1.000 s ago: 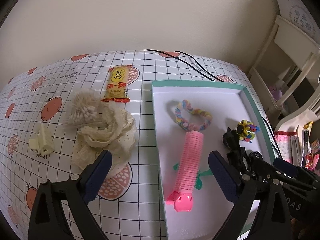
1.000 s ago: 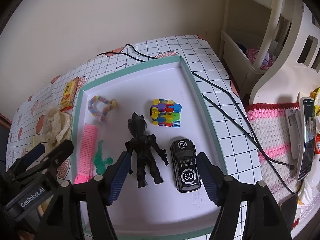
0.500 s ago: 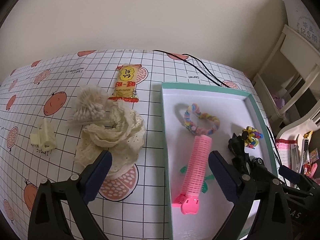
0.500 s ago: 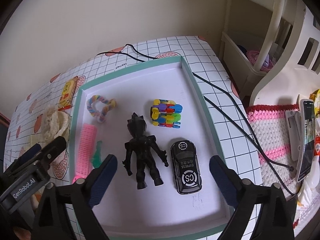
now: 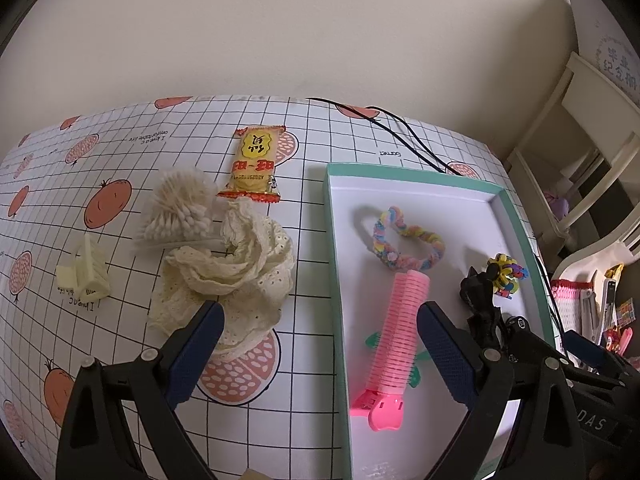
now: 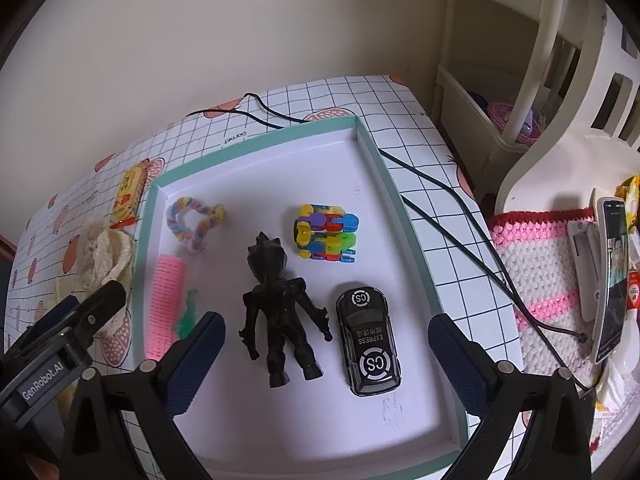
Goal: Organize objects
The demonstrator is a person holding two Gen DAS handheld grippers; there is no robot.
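Note:
A white tray with a teal rim holds a black figure, a black toy car, a coloured block toy, a braided pastel loop and a pink hair roller. Left of the tray lie a cream lace cloth, a bunch of cotton swabs, a yellow snack packet and a pale plastic piece. My left gripper is open above the tray's left rim. My right gripper is open over the figure and car.
Black cables run off the tray's far right corner across the checked tablecloth. A cream chair and a pink crocheted mat with a phone stand on the right. A wall backs the table.
My right gripper's fingers spread wide apart and pulled back from the black figure. The left gripper drifted left, so the cloth and swabs sit nearer the centre of its view.

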